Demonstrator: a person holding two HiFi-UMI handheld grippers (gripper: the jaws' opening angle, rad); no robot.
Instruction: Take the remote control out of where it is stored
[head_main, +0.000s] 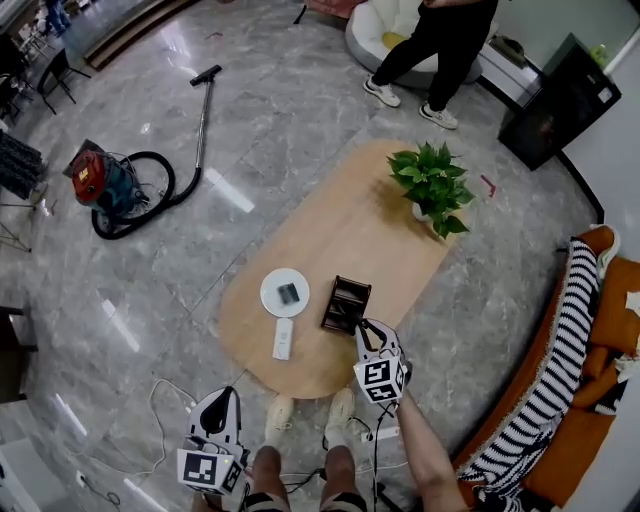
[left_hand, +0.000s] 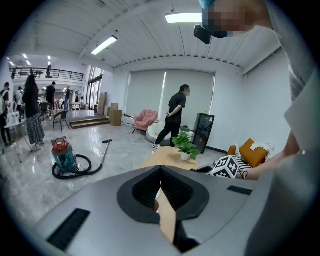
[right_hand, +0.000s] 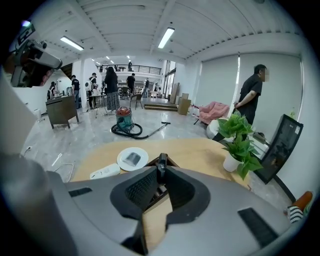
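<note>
Right gripper (head_main: 360, 326) clamps black remote (right_hand: 161, 161) in its wooden holder (head_main: 346, 300)
The remote stands upright, long axis vertical, on the oval table (head_main: 340, 220); white remote (head_main: 283, 338) and plate (head_main: 270, 290) lie just left, potted plant (head_main: 432, 180) beyond. Left gripper (head_main: 225, 395) closed, empty.

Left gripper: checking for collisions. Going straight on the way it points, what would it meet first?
The left gripper would probably meet the wooden table at its near end first, the potted plant lying farther along; depth is unclear, so it may pass just above.
</note>
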